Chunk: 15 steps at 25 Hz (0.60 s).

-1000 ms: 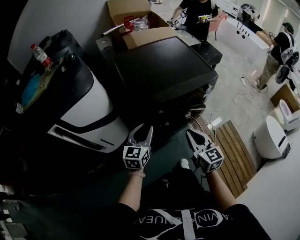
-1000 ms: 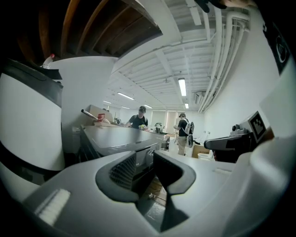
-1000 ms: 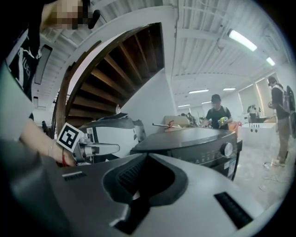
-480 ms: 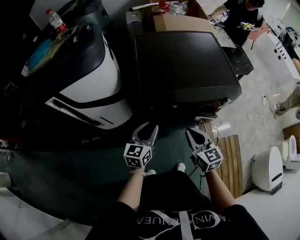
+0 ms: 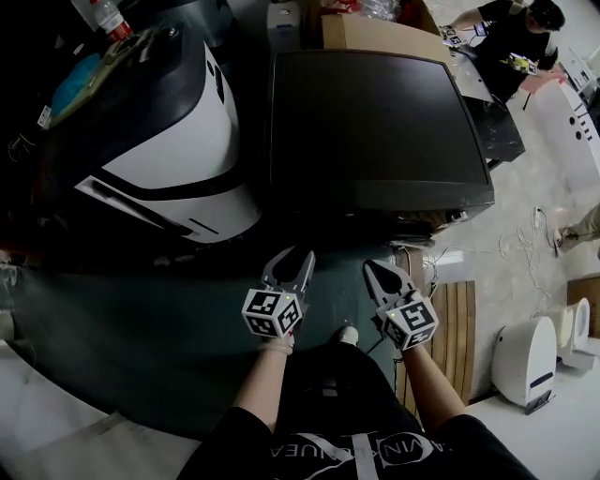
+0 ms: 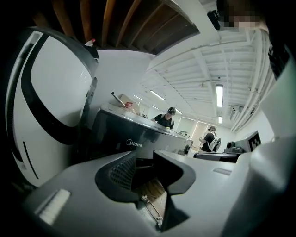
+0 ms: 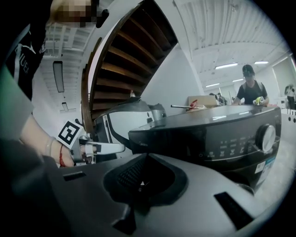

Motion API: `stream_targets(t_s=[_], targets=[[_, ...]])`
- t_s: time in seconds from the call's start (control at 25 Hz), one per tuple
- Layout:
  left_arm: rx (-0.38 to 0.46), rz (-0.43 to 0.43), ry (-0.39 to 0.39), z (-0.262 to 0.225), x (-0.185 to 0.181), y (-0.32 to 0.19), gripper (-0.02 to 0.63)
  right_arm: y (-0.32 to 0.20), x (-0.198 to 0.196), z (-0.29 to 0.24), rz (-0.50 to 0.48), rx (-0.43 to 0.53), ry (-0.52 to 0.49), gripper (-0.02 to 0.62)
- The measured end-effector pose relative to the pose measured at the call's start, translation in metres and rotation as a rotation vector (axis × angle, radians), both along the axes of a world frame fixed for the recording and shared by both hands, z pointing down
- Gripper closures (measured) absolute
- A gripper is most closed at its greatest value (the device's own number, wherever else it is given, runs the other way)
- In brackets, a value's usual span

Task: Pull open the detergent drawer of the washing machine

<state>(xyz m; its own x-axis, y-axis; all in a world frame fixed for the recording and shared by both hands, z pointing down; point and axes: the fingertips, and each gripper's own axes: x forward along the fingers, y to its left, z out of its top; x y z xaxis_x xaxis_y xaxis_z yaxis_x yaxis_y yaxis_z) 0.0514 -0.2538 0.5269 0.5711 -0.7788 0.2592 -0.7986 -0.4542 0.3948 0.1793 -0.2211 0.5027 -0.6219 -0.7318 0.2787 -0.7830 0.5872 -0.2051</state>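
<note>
The black washing machine (image 5: pixel 375 112) stands straight ahead, its dark glossy lid filling the middle of the head view. Its front panel carries a round knob (image 7: pixel 266 137) at the right. The panel's left part (image 7: pixel 162 139) is dark, and I cannot make out the drawer's outline there. My left gripper (image 5: pixel 292 263) hangs open and empty just short of the washer's front. The brand name on that front (image 6: pixel 134 144) shows past its jaws. My right gripper (image 5: pixel 371 270) is beside it, shut on nothing, pointing at the front panel. Neither gripper touches the machine.
A white and black machine (image 5: pixel 178 150) stands close on the left, with a red-capped bottle (image 5: pixel 105 17) on it. A cardboard box (image 5: pixel 375 33) sits behind the washer. A wooden pallet (image 5: pixel 459 319), a small white appliance (image 5: pixel 523 358) and floor cables lie right. A person (image 5: pixel 511 47) stands far back.
The view has swung onto the washer, which now sits squarer and nearer in the head view. Both grippers have sunk toward its front side by side. Their jaws stand as before.
</note>
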Motion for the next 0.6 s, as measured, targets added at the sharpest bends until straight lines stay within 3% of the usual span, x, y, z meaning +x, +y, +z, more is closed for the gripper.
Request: stream_targets(t_s=[0.2,0.6], targets=[[-0.015,-0.061,0.076,0.017,0.003,-0.012,0.497,-0.005,-0.001,0.018,-0.031,-0.016,-0.026,0.583],[-0.015,-0.164,0.36,0.043,0.006,-0.038,0.498,-0.014,-0.009,0.059,-0.075,-0.041,-0.025,0.583]])
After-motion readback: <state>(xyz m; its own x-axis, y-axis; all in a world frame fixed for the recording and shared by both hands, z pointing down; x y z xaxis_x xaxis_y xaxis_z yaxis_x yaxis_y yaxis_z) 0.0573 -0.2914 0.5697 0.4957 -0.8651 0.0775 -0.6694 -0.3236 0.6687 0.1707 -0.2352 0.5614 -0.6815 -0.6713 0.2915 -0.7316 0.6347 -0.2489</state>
